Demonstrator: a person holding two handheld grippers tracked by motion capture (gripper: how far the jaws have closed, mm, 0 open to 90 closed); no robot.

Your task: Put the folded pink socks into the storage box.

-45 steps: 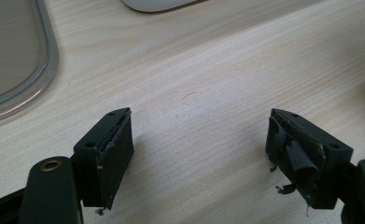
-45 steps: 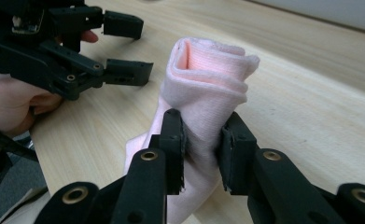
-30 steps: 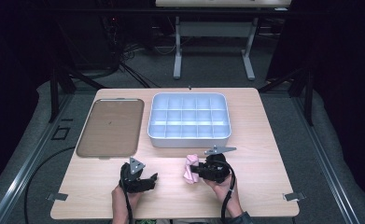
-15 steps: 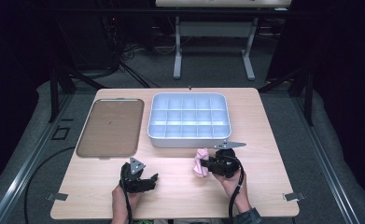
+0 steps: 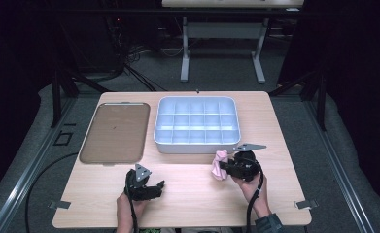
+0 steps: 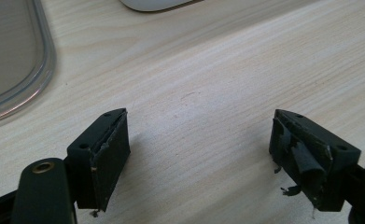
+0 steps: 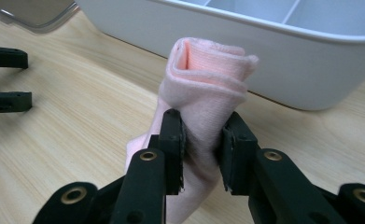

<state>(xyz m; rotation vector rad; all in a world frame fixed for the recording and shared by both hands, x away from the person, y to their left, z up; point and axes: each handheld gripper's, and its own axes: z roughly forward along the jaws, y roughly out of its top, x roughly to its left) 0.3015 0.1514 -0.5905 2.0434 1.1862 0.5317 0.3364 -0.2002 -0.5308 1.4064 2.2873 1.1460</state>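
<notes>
Pink cloth (image 7: 208,88), rolled and folded into a soft bundle, is pinched between the jaws of the right claw (image 7: 202,149), whose pads press in on both sides of the fabric. In the high view that bundle (image 5: 220,165) sits at about five o'clock on the tabletop (image 5: 275,111), just in front of the white compartment tray (image 5: 196,145), with the right claw (image 5: 226,168) pointing toward nine o'clock and a hand (image 5: 251,187) gripping it from below. At ten o'clock lies a clear, brownish lid (image 5: 114,132), flat on the wood beside the tray. Down at seven o'clock the left claw (image 5: 159,187) hovers low over bare wood; in the left gripper view its jaws stand spread wide apart, nothing between them (image 6: 199,154), with the lid's rim (image 6: 45,70) off at ten o'clock.
</notes>
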